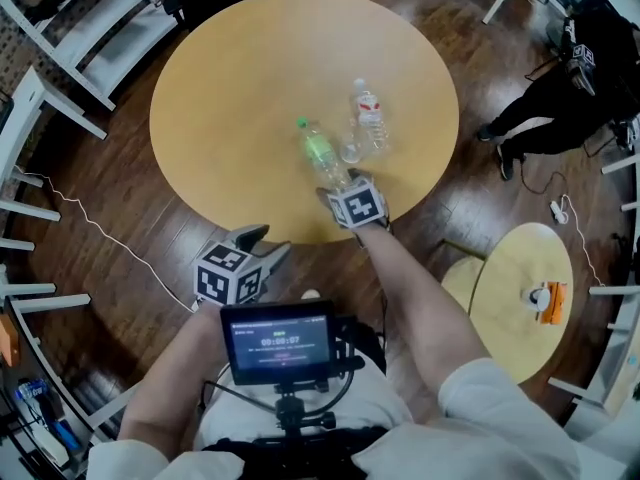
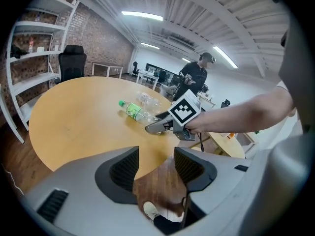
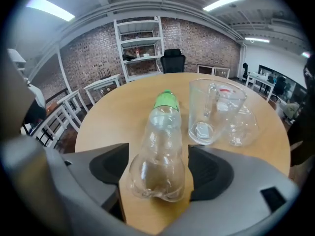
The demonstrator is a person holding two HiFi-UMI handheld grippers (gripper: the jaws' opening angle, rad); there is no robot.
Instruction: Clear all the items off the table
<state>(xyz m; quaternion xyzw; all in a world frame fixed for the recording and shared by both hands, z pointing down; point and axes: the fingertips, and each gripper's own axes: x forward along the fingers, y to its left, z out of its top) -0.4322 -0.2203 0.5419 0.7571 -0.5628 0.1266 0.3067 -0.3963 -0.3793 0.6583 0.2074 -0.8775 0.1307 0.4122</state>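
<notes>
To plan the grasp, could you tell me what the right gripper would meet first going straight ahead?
The lying green-capped bottle: its base lies between the open jaws of the right gripper.

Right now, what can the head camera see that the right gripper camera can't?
Only the head view shows the left gripper, open and empty over the floor, a small round table, and a person in black. Only the right gripper view shows the brick wall and the ceiling lights. Both show the big table, the green-capped bottle lying between the right gripper's open jaws, a clear cup and a second bottle.
</notes>
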